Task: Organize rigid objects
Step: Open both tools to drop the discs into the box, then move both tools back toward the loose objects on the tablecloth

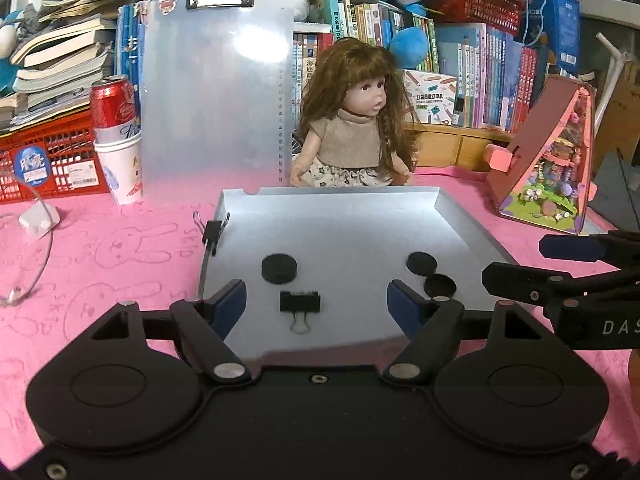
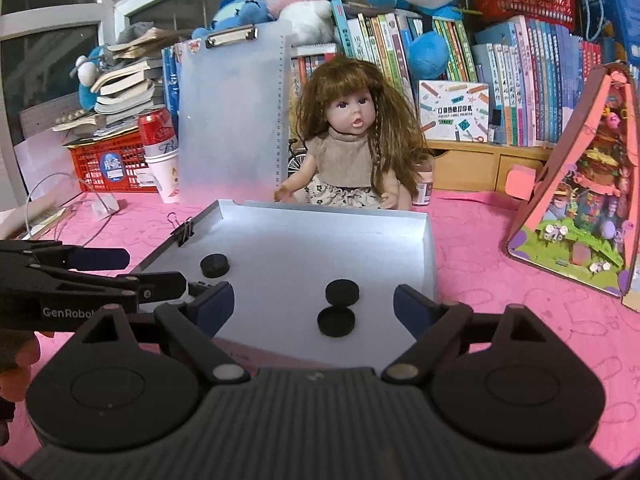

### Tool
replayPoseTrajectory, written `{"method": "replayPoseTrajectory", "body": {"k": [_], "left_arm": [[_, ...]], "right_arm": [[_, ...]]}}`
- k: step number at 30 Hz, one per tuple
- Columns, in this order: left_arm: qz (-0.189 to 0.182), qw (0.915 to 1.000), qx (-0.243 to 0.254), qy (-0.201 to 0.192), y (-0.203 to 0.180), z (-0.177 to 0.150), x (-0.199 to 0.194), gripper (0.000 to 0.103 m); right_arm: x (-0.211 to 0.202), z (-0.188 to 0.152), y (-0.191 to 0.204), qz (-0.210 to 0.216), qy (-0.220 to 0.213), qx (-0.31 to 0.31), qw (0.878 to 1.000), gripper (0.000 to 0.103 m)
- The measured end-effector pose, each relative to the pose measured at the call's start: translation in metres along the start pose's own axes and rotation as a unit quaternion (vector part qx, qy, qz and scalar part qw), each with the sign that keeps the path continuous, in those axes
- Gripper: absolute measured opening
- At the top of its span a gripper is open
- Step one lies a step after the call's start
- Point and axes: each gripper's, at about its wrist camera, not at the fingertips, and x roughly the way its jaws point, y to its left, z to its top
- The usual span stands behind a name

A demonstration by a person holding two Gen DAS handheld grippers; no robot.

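Two grippers hover wide open over a silver tray on the pink cloth, nothing between either pair of fingers.

Biggest first: the tray [image 1: 340,220] sits in front of a long-haired doll [image 1: 352,120], with a frosted clipboard [image 1: 212,100] standing behind. Left gripper [image 1: 316,304] is parted, reading "GenRobot" in the right view; right gripper [image 2: 314,306] is parted too, showing "DAS". On the tray floor lie three black discs [image 1: 279,268], two of them touching at the right, and one black binder clip [image 1: 300,302]; another clip [image 1: 212,236] bites the tray's left rim.
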Motion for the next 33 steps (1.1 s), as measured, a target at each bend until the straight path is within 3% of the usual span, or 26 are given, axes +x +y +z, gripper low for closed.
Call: {"method": "replayPoseTrajectory", "body": {"k": [9,23,30,33], "left_arm": [[0.009,0.9999,0.0,-0.009,-0.004,-0.03,-0.022,0.076],[0.015,0.9995,-0.006,-0.026,-0.004,-0.069,-0.05,0.075],[0.008,0.9991,0.003,-0.041,0.0,-0.082,-0.075,0.069],[0.003,0.9993,0.017,-0.034,-0.001,-0.088,-0.084,0.061]], "right_arm": [[-0.026,-0.031,0.008,-0.013,-0.032,-0.033,0.999,0.095],[-0.05,-0.07,0.006,-0.025,-0.032,0.008,0.999,0.095],[-0.071,-0.085,0.001,-0.03,-0.037,0.012,0.999,0.094],[-0.077,-0.093,-0.001,-0.031,-0.026,0.009,0.999,0.089]]}}
